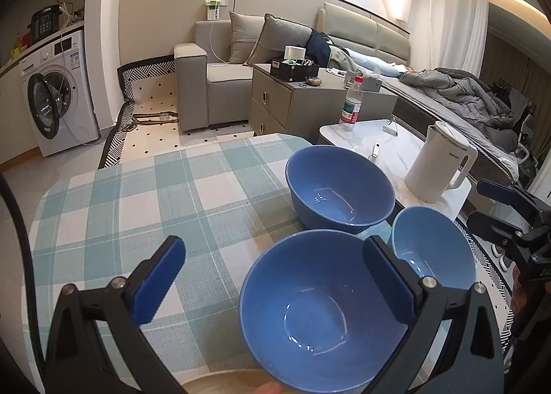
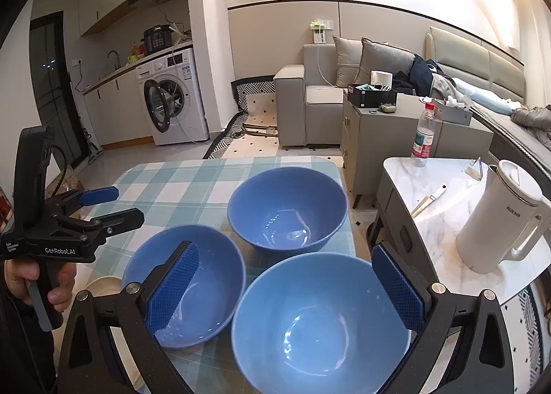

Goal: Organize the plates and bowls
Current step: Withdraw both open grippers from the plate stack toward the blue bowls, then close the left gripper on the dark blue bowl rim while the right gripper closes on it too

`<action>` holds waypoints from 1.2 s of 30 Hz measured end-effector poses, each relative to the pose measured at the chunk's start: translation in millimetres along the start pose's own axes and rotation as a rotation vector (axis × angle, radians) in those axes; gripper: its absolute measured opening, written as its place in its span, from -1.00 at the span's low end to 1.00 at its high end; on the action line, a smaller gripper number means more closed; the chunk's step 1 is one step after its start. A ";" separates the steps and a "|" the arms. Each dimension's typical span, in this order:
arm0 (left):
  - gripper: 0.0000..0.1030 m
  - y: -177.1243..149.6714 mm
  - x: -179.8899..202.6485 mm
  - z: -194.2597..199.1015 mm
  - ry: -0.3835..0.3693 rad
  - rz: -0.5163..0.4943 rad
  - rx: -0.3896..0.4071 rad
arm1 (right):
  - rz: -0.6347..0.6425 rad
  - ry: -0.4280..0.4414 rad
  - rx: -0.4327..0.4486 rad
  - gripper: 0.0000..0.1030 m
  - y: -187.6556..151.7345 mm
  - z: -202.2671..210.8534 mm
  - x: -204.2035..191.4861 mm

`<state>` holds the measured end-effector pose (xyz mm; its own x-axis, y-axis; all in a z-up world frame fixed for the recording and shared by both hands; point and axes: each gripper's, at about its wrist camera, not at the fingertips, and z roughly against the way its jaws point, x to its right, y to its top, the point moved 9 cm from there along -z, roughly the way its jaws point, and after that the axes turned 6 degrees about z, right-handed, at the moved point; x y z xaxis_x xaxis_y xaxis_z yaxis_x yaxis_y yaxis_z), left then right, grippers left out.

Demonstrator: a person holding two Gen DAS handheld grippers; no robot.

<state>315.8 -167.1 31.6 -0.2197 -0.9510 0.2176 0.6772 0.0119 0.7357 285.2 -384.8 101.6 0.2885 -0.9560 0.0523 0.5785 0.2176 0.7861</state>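
Three blue bowls stand upright on a table with a teal checked cloth (image 1: 137,208). In the left wrist view the near bowl (image 1: 310,311) lies under my open left gripper (image 1: 275,277), whose right finger (image 1: 389,284) overlaps its rim; the far bowl (image 1: 339,187) and right bowl (image 1: 440,249) stand beyond. In the right wrist view my open right gripper (image 2: 286,290) hovers above the near right bowl (image 2: 316,321), with the left bowl (image 2: 206,284) and far bowl (image 2: 287,208) beside it. The left gripper (image 2: 117,204) also shows there at the left, open. Both grippers are empty.
A beige dish edge (image 2: 103,285) peeks out at the table's near left. A white marble side table (image 2: 447,201) at the right holds a white kettle (image 2: 499,218), a water bottle (image 2: 423,136) and a knife (image 2: 428,199). Grey cabinet, sofa and washing machine stand behind.
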 end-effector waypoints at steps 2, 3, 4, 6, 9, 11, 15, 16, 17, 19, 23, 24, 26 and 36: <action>1.00 3.4 1.6 -3.1 0.001 -0.004 -0.003 | -0.009 -0.004 -0.006 0.98 2.1 -3.2 6.0; 1.00 5.3 2.8 -5.0 0.002 -0.008 -0.005 | -0.014 -0.005 -0.007 0.98 3.1 -4.5 9.2; 1.00 7.2 3.8 -6.7 0.003 -0.010 -0.006 | -0.019 -0.007 -0.009 0.98 3.8 -5.7 12.3; 1.00 10.3 6.1 -9.6 0.004 -0.014 -0.008 | -0.029 -0.014 -0.014 0.98 4.6 -8.1 18.8; 1.00 12.9 7.9 -15.0 0.005 -0.016 -0.016 | -0.043 -0.023 -0.024 0.98 5.0 -13.6 28.8; 1.00 13.8 9.4 -18.6 0.011 -0.019 -0.024 | -0.050 -0.021 -0.031 0.98 4.9 -17.5 34.3; 1.00 16.7 11.6 -26.2 0.018 -0.026 -0.037 | -0.065 -0.016 -0.047 0.98 5.2 -26.9 44.2; 1.00 17.7 11.9 -28.5 0.018 -0.027 -0.041 | -0.067 -0.017 -0.051 0.98 5.6 -29.6 46.8; 1.00 18.7 12.1 -30.9 0.017 -0.028 -0.044 | -0.068 -0.016 -0.053 0.98 5.9 -31.5 47.8; 1.00 21.1 12.6 -35.4 0.016 -0.030 -0.049 | -0.076 -0.017 -0.061 0.98 6.8 -37.1 52.4; 1.00 24.6 14.5 -44.9 0.013 -0.034 -0.060 | -0.092 -0.019 -0.074 0.98 8.8 -47.3 59.5; 1.00 25.2 15.1 -47.9 0.016 -0.038 -0.063 | -0.096 -0.018 -0.076 0.98 9.0 -49.5 60.5; 1.00 27.0 16.1 -52.8 0.019 -0.045 -0.067 | -0.105 -0.012 -0.081 0.98 10.8 -54.6 63.2; 1.00 32.9 18.2 -70.9 -0.006 -0.034 -0.084 | -0.111 0.023 -0.145 0.53 6.9 -82.0 60.4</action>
<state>383.9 -205.9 14.3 -0.2475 -0.9486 0.1973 0.7259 -0.0467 0.6862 369.1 -424.9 59.7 0.2337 -0.9712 -0.0452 0.7114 0.1391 0.6889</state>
